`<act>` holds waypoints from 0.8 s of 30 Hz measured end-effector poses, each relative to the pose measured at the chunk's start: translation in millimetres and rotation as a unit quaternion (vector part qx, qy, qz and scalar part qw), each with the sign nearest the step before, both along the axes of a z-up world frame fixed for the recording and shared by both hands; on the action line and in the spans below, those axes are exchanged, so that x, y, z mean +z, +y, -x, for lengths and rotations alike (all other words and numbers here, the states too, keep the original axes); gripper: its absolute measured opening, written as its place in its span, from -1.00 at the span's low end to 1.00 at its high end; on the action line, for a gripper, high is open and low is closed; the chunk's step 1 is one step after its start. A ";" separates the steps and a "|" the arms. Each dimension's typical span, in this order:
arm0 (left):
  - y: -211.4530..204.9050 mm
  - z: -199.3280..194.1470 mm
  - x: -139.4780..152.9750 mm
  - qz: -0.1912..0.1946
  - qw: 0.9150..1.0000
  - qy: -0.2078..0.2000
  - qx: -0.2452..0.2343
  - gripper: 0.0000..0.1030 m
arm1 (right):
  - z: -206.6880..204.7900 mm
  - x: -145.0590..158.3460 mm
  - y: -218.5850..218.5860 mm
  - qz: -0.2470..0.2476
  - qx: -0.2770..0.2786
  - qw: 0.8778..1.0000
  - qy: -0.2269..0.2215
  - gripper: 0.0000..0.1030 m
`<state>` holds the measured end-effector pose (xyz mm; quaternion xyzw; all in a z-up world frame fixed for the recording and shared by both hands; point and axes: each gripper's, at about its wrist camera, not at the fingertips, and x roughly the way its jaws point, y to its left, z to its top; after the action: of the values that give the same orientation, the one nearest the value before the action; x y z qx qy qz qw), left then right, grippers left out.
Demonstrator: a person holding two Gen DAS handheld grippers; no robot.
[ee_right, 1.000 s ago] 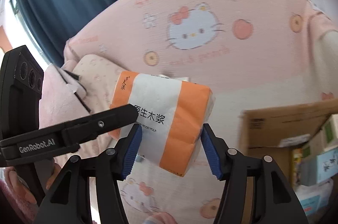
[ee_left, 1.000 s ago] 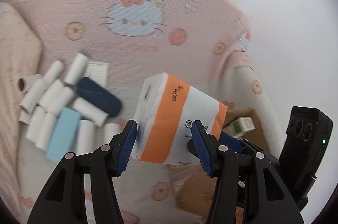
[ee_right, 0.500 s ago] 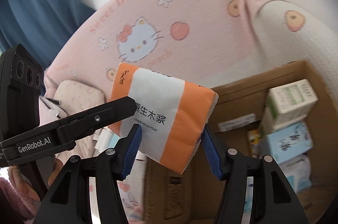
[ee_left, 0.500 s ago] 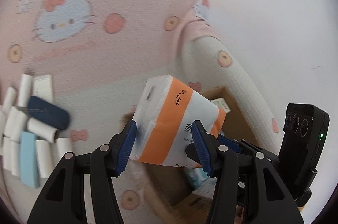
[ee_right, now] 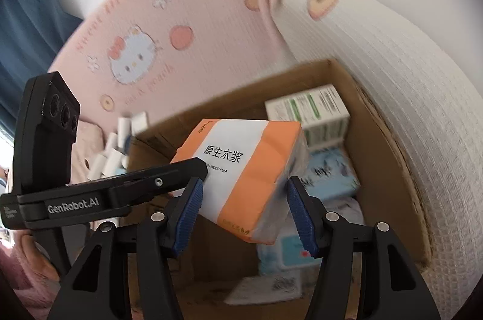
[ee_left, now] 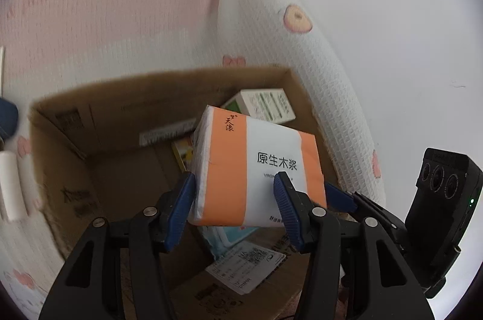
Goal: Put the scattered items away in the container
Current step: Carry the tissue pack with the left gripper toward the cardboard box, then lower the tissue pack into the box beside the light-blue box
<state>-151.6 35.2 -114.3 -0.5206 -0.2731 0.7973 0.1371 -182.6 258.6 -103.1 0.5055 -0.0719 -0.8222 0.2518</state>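
Left tongs (ee_left: 234,201) angled steeply downward, blue pads (ee_left: 183,210) pressed against opposite sides of the tissue pack (ee_left: 256,169), part-way spread. Right tongs (ee_right: 243,204) tilted down likewise, clamped on the same pack (ee_right: 241,169) from the other end, pads (ee_right: 190,213) flat on its faces. Each pair visible in the other's camera, close alongside, sharing the load.

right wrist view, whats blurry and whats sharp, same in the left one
Right wrist view: tissue pack and right gripper sharp, cardboard box contents smeared. Left wrist view: pack and left gripper crisp, bedding soft, white glare upper right.
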 end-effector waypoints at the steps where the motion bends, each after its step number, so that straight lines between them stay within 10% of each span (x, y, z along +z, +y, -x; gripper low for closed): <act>1: 2.6 0.1 -2.4 0.000 1.000 -0.004 -0.002 0.12 | -0.1 -4.0 3.2 -0.002 -0.008 1.000 -0.009 0.09; 24: 36.5 -2.2 -60.6 -0.036 0.993 -0.111 -0.032 0.20 | 6.7 -29.6 26.2 -0.172 0.020 0.981 -0.091 0.11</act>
<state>-149.4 71.7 -174.9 -0.6087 -0.2981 0.7198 0.1497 -189.2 284.7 -132.7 0.6154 0.0578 -0.7676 0.1697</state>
